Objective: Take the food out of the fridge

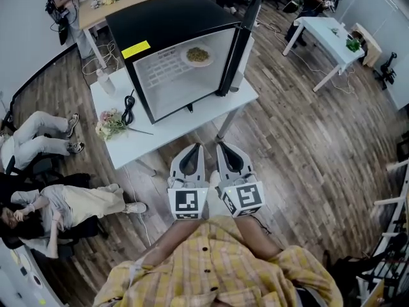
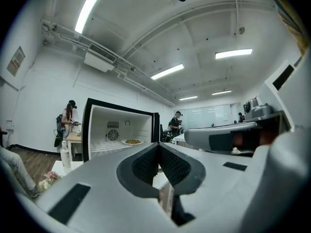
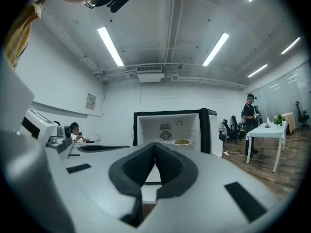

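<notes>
I am holding both claws level and side by side in front of me, well short of the table (image 1: pixel 192 123). The left claw (image 1: pixel 193 148) has its pads pressed together with nothing between them, and the right claw (image 1: pixel 224 147) is the same: closed and empty.

The food is sitting on a plate (image 1: pixel 197 55) on the shelf inside the fridge (image 1: pixel 172 18), toward the back and nearer the side where the open door (image 1: pixel 246 37) is hanging. It is lying straight ahead of the claws and well apart from them, with the table edge in between. The plate is round, so no axis is dictating my approach; I am judging that the near rim is the part to take. Neither claw is looking clearly nearer. From the head view the plate is lining up more with the left claw, and the door is crowding the right one.

The gripper views are disagreeing usefully. The left gripper view is putting the plate left of its jaw line, while the right gripper view is putting it right of its own. Both are showing the pads meeting at the tips, which the head view is too far off to settle. Only the head view is showing the bare table in front of the fridge where the plate could go.
</notes>
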A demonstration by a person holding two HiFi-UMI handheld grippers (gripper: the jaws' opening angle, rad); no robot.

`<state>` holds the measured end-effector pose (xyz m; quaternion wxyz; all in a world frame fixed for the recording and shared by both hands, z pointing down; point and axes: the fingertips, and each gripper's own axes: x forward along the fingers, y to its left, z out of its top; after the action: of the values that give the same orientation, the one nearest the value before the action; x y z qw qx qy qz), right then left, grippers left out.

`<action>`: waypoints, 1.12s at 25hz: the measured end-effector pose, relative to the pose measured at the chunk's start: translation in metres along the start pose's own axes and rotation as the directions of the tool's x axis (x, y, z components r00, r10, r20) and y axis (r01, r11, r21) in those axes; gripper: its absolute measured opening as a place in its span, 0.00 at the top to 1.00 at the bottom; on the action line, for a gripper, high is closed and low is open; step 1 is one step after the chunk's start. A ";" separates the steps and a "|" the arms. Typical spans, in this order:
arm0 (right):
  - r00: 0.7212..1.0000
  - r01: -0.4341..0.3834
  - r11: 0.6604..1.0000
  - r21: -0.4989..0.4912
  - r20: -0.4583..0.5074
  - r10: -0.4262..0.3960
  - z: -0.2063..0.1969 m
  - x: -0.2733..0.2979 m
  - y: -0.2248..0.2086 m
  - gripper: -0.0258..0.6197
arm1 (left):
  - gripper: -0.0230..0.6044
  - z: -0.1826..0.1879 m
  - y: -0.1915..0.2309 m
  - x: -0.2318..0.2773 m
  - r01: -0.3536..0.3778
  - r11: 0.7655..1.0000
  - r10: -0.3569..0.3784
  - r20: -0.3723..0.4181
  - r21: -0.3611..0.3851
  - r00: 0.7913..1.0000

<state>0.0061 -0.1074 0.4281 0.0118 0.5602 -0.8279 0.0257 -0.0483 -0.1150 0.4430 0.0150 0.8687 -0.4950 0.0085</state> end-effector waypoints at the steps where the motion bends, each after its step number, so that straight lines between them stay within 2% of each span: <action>1: 1.000 0.002 1.000 0.000 0.000 -0.002 -0.001 0.003 -0.003 0.95 | 0.95 0.001 0.000 0.003 0.003 1.000 -0.003 0.004 0.001 1.000; 12: 0.999 -0.038 0.999 -0.004 0.019 0.038 -0.007 0.066 -0.031 0.95 | 0.95 0.001 0.027 0.062 -0.029 0.999 0.028 0.030 0.041 0.999; 28: 0.995 -0.098 0.995 -0.023 0.000 0.098 -0.001 0.158 -0.092 0.95 | 0.95 0.003 0.058 0.164 -0.057 0.996 0.056 0.014 0.071 0.998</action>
<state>0.0329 -0.2884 0.4392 0.0166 0.5186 -0.8547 0.0164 -0.0151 -0.2855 0.4460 -0.0195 0.8545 -0.5187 0.0214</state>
